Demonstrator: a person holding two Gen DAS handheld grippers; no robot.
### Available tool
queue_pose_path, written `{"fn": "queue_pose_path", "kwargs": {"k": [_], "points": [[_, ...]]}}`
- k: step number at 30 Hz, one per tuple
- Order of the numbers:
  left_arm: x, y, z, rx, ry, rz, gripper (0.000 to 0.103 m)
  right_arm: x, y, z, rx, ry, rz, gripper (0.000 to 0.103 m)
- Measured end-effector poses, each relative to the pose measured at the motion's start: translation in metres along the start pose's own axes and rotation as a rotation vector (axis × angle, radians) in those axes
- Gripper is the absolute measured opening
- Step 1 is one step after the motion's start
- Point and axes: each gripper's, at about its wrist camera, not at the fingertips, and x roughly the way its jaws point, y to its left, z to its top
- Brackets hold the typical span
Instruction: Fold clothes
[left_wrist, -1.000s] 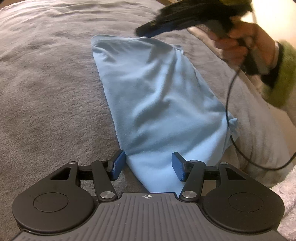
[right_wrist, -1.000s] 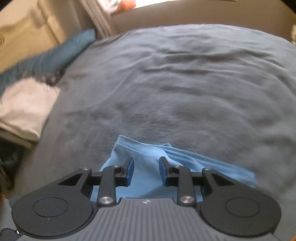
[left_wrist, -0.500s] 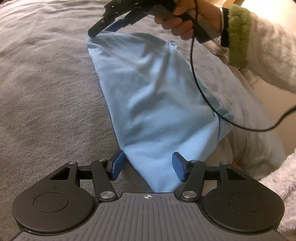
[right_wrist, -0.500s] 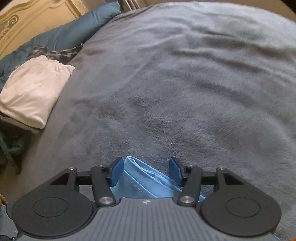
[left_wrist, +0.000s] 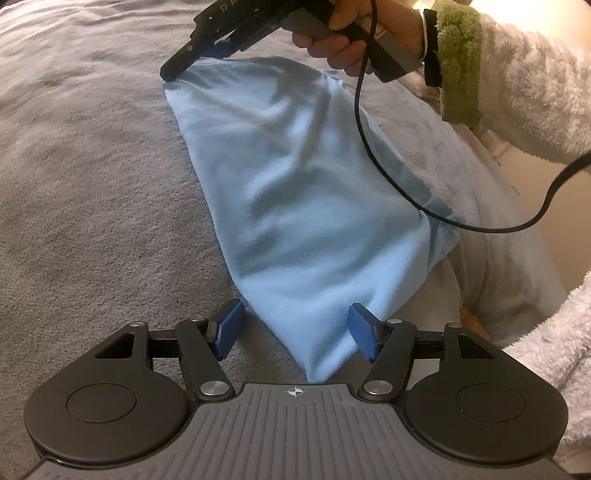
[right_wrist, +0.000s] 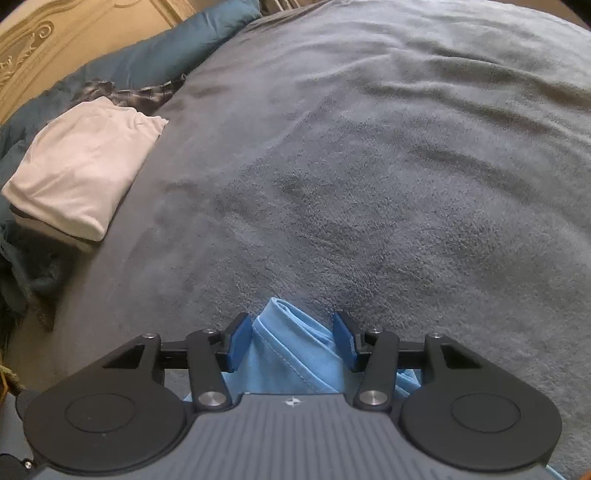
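a: what does the light blue garment (left_wrist: 314, 206) look like?

b: it is a soft, pale blue piece, folded into a long band that runs from the upper middle of the left wrist view down to the bottom centre. it is wider in the middle and narrows to a point at the near end. shallow creases and shadows cross it, and a darker blue edge shows at its right side. in the right wrist view its far corner (right_wrist: 295, 350) shows layered hems with a stitched seam.

a: where does it lie?

b: on a grey plush blanket (left_wrist: 92, 184) that fills most of both views.

a: and the tongs?

b: the left gripper (left_wrist: 295, 328) straddles the narrow near end. its jaws are opening; the cloth lies between the blue pads, the left pad clear of it and the right pad at its edge, so nothing is clamped. the right gripper (right_wrist: 291, 341) sits over the far corner in the upper part of the left wrist view, held by a hand (left_wrist: 343, 40) in a fluffy white sleeve (left_wrist: 535, 92) with a green cuff. its jaws are closing with the folded corner between them, yet the pads do not press it.

a: anything else around?

b: a black cable (left_wrist: 388, 166) drapes over the garment's right side. in the right wrist view a folded white garment (right_wrist: 81, 173) lies at the left, a plaid cloth (right_wrist: 140, 92) and a teal pillow (right_wrist: 166, 55) beyond it.
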Motion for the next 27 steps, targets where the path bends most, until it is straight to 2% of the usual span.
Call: {"fn": "queue_pose_path", "kwargs": {"k": [1,3,5,9,16,19,22,27], "points": [[0.001,0.000,0.000,0.001,0.000,0.001,0.063,-0.001,0.000,-0.001,0.000,-0.010,0.002,0.046],[0.002,-0.001,0.000,0.004,0.000,0.002,0.063,-0.001,0.001,-0.002,-0.004,-0.017,0.000,0.011],[0.003,-0.002,0.001,0.011,0.002,0.006,0.063,-0.003,0.004,-0.003,-0.019,-0.042,-0.012,0.006],[0.005,-0.005,0.000,0.033,0.008,0.016,0.063,-0.008,0.005,-0.003,-0.020,-0.117,-0.047,0.005],[0.010,-0.012,-0.003,0.074,0.010,0.046,0.063,0.007,-0.013,-0.002,0.078,-0.158,-0.101,0.002],[0.011,-0.013,-0.004,0.073,0.008,0.052,0.063,-0.003,-0.023,-0.002,0.153,-0.208,-0.124,0.005],[0.013,-0.014,-0.004,0.070,0.005,0.057,0.063,-0.038,-0.036,-0.012,0.256,-0.309,-0.128,0.009],[0.014,-0.014,-0.004,0.058,0.004,0.057,0.063,-0.134,-0.048,-0.066,0.377,-0.514,-0.031,0.023]]}}
